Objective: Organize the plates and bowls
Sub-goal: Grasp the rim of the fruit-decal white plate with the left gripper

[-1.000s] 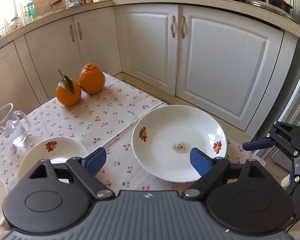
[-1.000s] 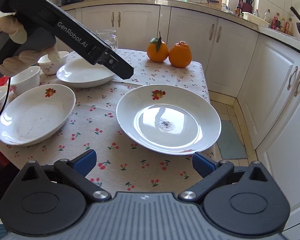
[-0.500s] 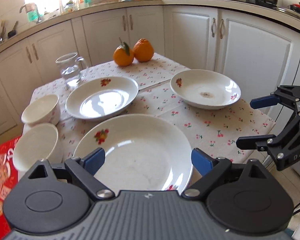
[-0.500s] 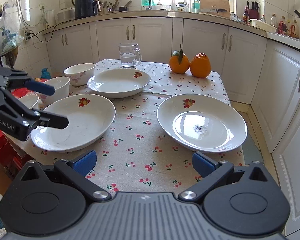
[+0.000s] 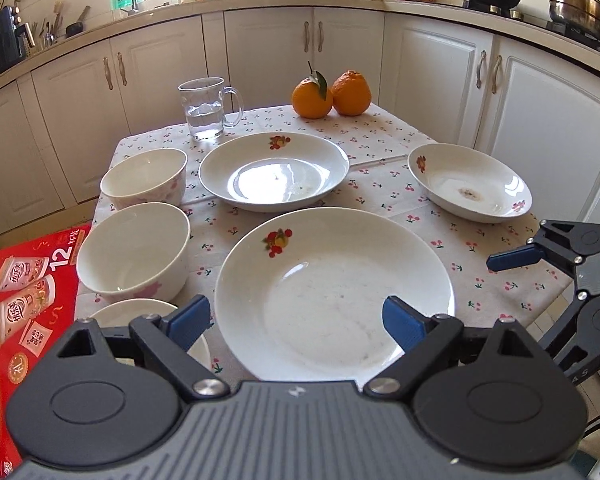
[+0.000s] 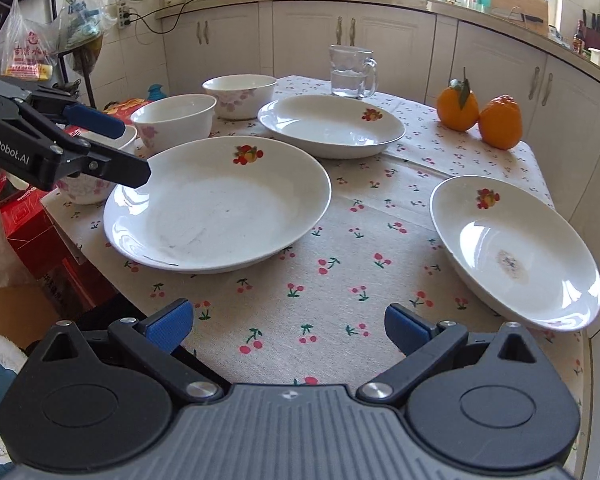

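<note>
Both sets of jaws stand spread and hold nothing. The left gripper (image 5: 296, 322) hovers over the near rim of the near plate (image 5: 336, 292), its blue pads either side of that rim without touching it. The right gripper (image 6: 286, 328) hangs over bare cherry-print tablecloth (image 6: 340, 280), with the stained plate (image 6: 516, 252) just to its right at the table's right edge.

As far as I can judge, nothing is organized yet — three plates lie separately, the far plate (image 5: 274, 170) beyond the near one, and no stack exists. The bowls sit in a row down the left side: the far bowl (image 5: 146, 178), the middle bowl (image 5: 134, 254), and a third bowl (image 6: 88, 180) mostly hidden behind the left gripper.

Further out, a glass mug (image 5: 208, 108) of water and two oranges (image 5: 330, 94) stand at the far edge — clear of the plates. A red carton (image 5: 24, 300) sits left of the table.
</note>
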